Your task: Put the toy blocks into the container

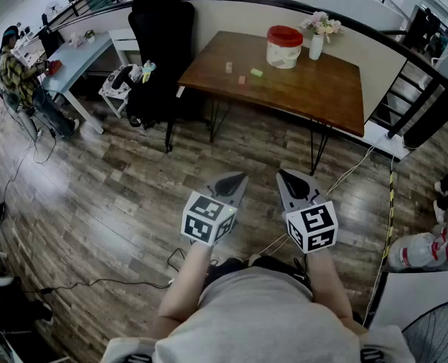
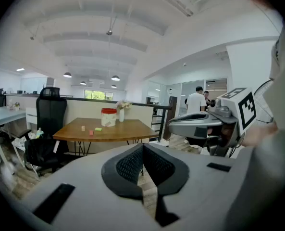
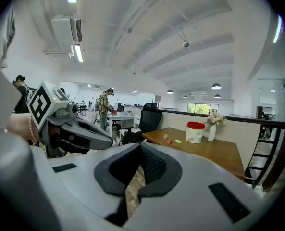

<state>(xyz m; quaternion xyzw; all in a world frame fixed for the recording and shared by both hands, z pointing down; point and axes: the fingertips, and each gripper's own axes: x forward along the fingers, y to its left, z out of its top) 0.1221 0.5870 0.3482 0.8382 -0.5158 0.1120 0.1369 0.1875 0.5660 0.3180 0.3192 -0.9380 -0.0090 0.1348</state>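
Far ahead stands a brown wooden table (image 1: 314, 89) with a white container with a red lid (image 1: 284, 46) on it. Three small toy blocks lie to its left: a tan one (image 1: 228, 67), a red one (image 1: 242, 79) and a green one (image 1: 256, 72). The container (image 3: 195, 132) and the blocks (image 3: 170, 141) show small in the right gripper view too. I hold my left gripper (image 1: 237, 178) and right gripper (image 1: 286, 176) side by side over the wooden floor, well short of the table. Both are shut with nothing between the jaws.
A vase of flowers (image 1: 318, 40) stands beside the container. A black office chair (image 1: 162, 44) sits at the table's left end. A person (image 1: 16, 70) sits at a white desk (image 1: 80, 55) far left. Cables (image 1: 95, 282) trail over the floor, and a stair railing (image 1: 416, 97) runs at right.
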